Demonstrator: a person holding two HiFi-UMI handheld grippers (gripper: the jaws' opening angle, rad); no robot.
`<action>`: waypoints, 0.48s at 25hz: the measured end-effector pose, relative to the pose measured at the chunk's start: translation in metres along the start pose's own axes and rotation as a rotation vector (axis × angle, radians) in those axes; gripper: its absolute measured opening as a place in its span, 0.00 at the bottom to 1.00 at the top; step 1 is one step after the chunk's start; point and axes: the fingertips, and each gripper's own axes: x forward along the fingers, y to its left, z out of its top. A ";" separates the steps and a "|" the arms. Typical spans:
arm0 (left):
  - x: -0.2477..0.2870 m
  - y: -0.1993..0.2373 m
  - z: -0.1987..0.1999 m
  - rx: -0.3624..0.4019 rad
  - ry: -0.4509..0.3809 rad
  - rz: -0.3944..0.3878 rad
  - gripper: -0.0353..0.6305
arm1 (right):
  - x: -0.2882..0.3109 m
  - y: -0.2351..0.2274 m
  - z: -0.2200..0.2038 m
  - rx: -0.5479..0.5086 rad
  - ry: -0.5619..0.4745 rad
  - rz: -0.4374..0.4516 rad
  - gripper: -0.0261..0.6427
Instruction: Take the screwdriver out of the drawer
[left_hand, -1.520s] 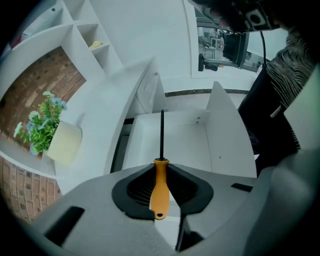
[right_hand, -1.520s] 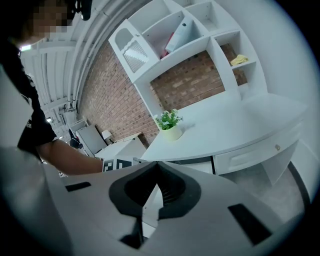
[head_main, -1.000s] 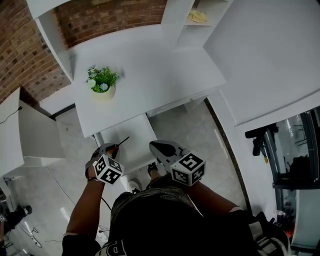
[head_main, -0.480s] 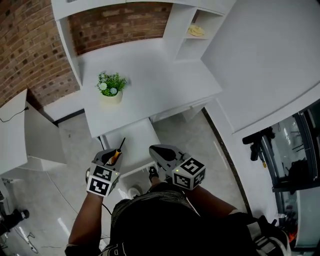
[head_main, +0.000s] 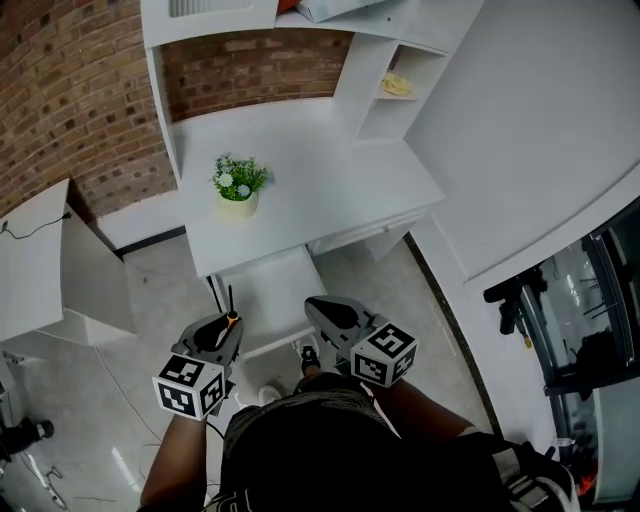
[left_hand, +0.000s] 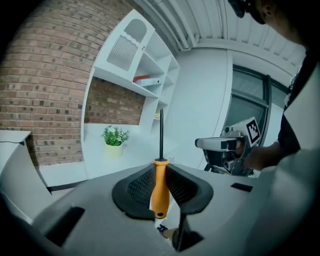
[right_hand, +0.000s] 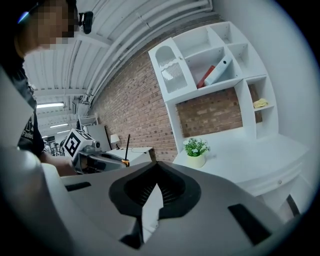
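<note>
Brick wall (head_main: 90, 100) at the back, white desk (head_main: 330, 150) against it, seen from the head view. A potted plant (head_main: 240, 185) sits near the desk's left edge. Below the front edge the drawer (head_main: 275, 295) is pulled open, pale and bare inside. My left gripper (head_main: 224, 322) hangs at the drawer's left edge, near its front corner, with the screwdriver (head_main: 230, 312) poking out of it, orange handle in my grip and dark shaft aimed toward the desk. My right gripper (head_main: 313, 304) hovers over the drawer's right front corner, well apart from the left one.

Left gripper view now: jaws clamped tight on the orange handle (left_hand: 160, 192), pads pressing both sides. The shaft stands straight up past the tips, clear of everything. The plant is off to the left on the desk, shelves (left_hand: 150, 75) climb above it, and my right gripper (left_hand: 225, 145) is out to the right.

Right gripper view: jaws (right_hand: 156, 167) closed, tips meeting, nothing between them. Over at the left I catch the left gripper with the thin shaft sticking up against the brick.
</note>
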 end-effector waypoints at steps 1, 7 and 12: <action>-0.006 -0.003 0.002 -0.009 -0.016 -0.009 0.17 | -0.001 0.004 0.001 -0.003 -0.005 0.002 0.05; -0.037 -0.016 0.014 -0.053 -0.093 -0.024 0.17 | -0.009 0.022 0.004 -0.013 -0.021 0.015 0.05; -0.048 -0.013 0.016 -0.079 -0.124 0.005 0.17 | -0.010 0.028 0.003 -0.023 -0.018 0.037 0.05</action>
